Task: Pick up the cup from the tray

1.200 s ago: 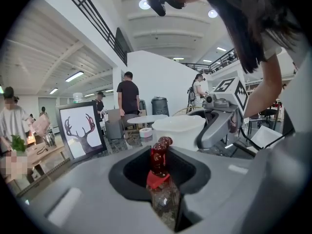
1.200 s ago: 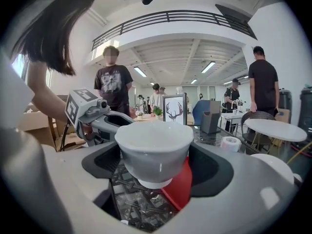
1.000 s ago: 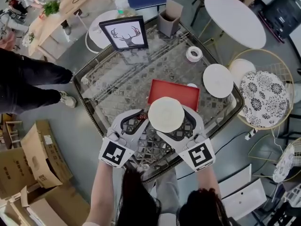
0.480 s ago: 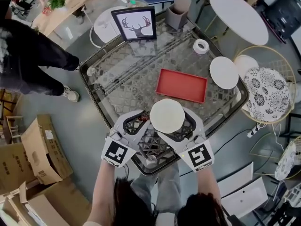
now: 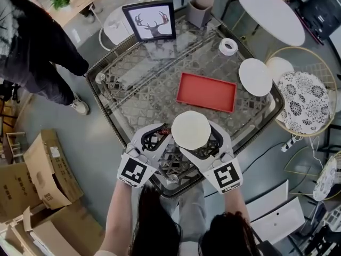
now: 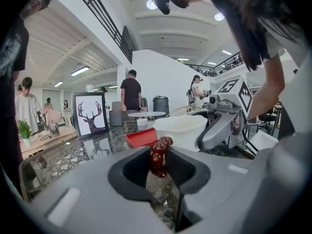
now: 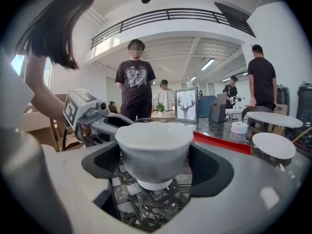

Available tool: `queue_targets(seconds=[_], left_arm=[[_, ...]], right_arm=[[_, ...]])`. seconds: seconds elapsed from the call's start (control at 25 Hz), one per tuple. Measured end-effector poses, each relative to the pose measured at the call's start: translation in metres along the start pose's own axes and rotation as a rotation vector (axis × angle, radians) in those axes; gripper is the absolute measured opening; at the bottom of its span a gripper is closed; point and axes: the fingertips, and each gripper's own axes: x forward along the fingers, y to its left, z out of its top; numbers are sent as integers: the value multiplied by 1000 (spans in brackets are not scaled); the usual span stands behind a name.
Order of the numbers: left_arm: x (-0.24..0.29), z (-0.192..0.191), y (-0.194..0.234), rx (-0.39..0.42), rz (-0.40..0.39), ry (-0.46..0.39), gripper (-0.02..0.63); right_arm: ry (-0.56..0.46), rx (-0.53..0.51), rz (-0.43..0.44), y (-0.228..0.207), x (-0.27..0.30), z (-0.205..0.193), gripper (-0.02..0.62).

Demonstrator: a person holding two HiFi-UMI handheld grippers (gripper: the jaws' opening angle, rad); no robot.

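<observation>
- The right gripper (image 7: 153,172) has its jaws clamped on the white cup (image 7: 153,147), one dark pad on each side of the bowl.
- The cup is upright with its mouth facing up, and its foot hangs free above the patterned glass.
- In the head view the cup is off the red tray (image 5: 206,92). It is over the near edge of the glass table (image 5: 133,89), on the person's side of the tray.
- The left gripper (image 6: 158,167) is closed on a cluster of dark red beads (image 6: 158,152). The beads are pinched between the jaw tips and stick up out of them.
- The two grippers are side by side, and the left one's jaws are just beside the cup.
- The tray lies flat on the glass, set at a slant to the table's edges.
- To the right of the tray sits a white plate (image 5: 255,77), with a roll of tape (image 5: 228,46) farther back.
- A framed deer picture (image 5: 149,21) stands at the far edge of the table, and a grey box (image 5: 201,13) is near it.
- A person in dark clothes (image 5: 37,52) stands off the far left corner of the table.
</observation>
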Motion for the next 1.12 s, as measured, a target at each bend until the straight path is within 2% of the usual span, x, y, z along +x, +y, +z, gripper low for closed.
queue_targets(seconds=[0.44,0.52,0.64,0.68,0.8,0.88,0.96,1.04,1.08,1.12], left_arm=[[6,-1,-5,63,-27,34,92],[7,-4,-7,50,-17,30,92],[6,-6,-5,-18,5,20,97],[6,-8,-4,-34,15,28,104],[-3,-22,-3,-62,45,103,237],[-13,-27,-7,-104,53,102,236],[-26,-22,-13,-154,73,70,215],[-41,-11,-15,-220,114,77,184],[-49,-3,-16,-253,136,89,124],[-57,5,-18,-274,151,69,9]], right_arm=[[36,-24,-8,-4,1,-7,462],[31,-14,-12,-3,1,-7,483],[3,15,-17,-2,0,-4,483],[-1,32,-24,-3,-2,-3,482],[19,105,-74,-7,-16,-10,488],[17,154,-105,-9,-31,-12,497],[7,202,-135,-9,-48,-10,495],[-2,250,-171,-6,-64,-5,494],[-7,261,-185,-2,-72,0,479],[-12,257,-196,4,-79,7,404]])
